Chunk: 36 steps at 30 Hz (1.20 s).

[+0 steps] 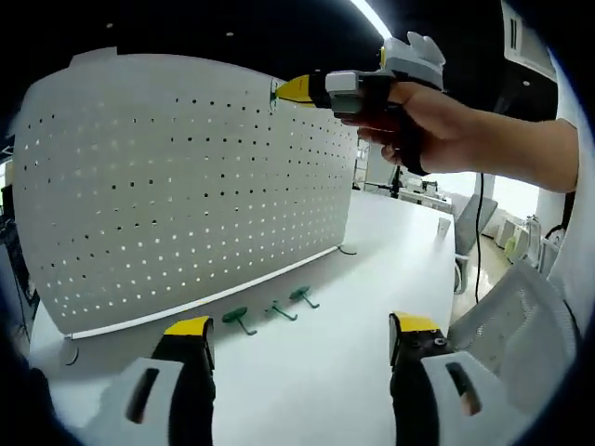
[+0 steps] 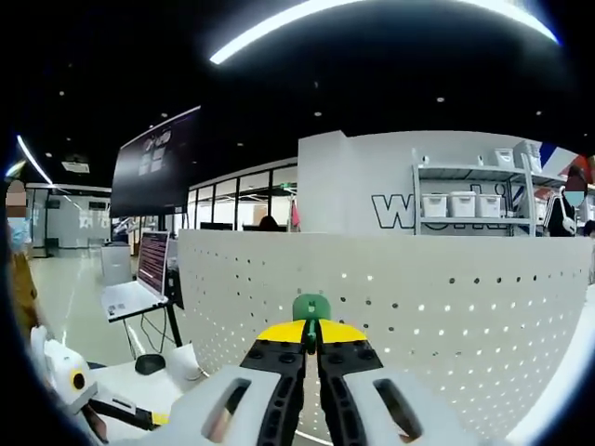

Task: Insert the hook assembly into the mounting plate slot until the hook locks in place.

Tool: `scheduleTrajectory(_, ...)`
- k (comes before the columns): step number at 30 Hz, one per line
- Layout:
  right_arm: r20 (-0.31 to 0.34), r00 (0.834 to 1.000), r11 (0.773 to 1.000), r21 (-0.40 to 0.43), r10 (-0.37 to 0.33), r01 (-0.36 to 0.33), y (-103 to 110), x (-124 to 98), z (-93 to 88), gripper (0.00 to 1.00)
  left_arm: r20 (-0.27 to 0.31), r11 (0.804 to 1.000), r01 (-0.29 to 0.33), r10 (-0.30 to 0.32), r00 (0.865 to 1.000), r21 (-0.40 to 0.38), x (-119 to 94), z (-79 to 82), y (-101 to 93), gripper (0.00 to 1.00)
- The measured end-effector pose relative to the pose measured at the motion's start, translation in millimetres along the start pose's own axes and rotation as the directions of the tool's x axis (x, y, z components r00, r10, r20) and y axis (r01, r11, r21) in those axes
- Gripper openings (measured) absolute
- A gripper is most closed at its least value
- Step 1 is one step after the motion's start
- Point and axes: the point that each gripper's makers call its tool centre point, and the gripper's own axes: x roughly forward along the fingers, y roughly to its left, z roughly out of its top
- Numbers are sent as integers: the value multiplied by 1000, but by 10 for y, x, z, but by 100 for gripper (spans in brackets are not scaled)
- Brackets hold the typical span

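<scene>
Board: a white pegboard [image 1: 186, 186] is standing upright on a white table [image 1: 372, 269], its face dotted with rows of small holes.
Right gripper: in the left gripper view, the right gripper [image 1: 290, 90] is reaching in from the right, held by a person's hand [image 1: 437, 125], with its yellow tips up against the board near the top edge.
Right gripper jaws: in the right gripper view they are pressing together and pinching a green hook [image 2: 311, 308], which is sticking up between the yellow tips.
Hook in hand: it is sitting right at the board's face [image 2: 418, 297], high up; whether it is seated in a hole I cannot tell.
Left gripper: the left gripper [image 1: 302, 333] is hovering low over the table, jaws spread wide apart and holding nothing.
Spare hooks: three green hooks [image 1: 271, 311] are lying in a row on the table, just in front of the board's bottom edge.
Background: a laptop [image 2: 135, 283] is standing open on a desk beyond the board.
</scene>
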Motion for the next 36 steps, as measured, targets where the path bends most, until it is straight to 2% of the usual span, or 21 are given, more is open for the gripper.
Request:
scheduleTrajectory(12, 9, 999, 999, 2, -42, 42, -15, 231, 69, 1, -47, 1000, -16, 16, 999, 0, -116, -178, 5, 79)
scheduleTrajectory(25, 48, 996, 997, 13, -76, 76, 68, 440, 120, 1, -73, 1000, -24, 24, 997, 1, -140, -279, 17, 79)
scheduleTrajectory(36, 69, 993, 995, -14, -94, 95, 145, 620, 150, 1, -75, 1000, -31, 31, 997, -3, -141, -311, 39, 78)
